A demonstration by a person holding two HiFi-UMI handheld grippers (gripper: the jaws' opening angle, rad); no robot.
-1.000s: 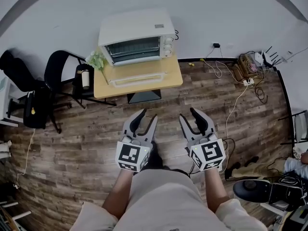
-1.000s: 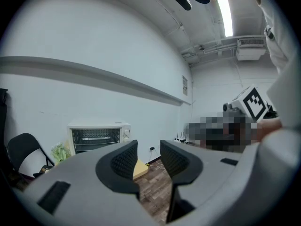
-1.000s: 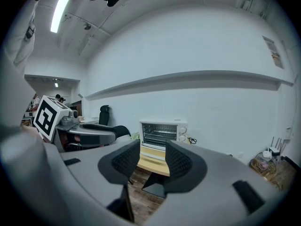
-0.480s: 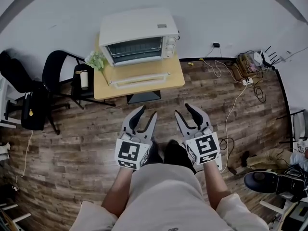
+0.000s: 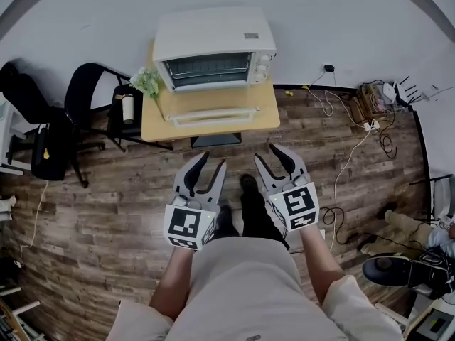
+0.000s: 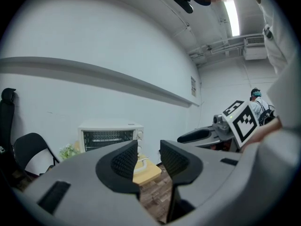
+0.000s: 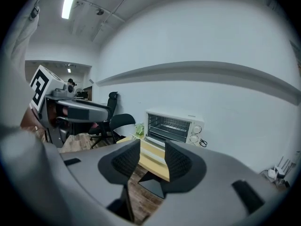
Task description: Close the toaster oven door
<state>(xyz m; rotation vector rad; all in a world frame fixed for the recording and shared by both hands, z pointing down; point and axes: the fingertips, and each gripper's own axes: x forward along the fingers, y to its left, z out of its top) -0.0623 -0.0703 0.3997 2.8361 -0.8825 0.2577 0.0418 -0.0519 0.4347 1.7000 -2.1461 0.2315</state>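
Two tongs, both under my control, hang side by side above the wooden floor, well short of the counter. The left tongs have their jaws parted with nothing between them. The right tongs are likewise released and empty. The white toaster oven stands at the back of the counter, against the wall. Its door is dropped open and lies flat toward me, leaving the rack inside exposed. A small green plant sits by the counter's left rear corner, next to a black chair. Cables trail across the floor on the right.
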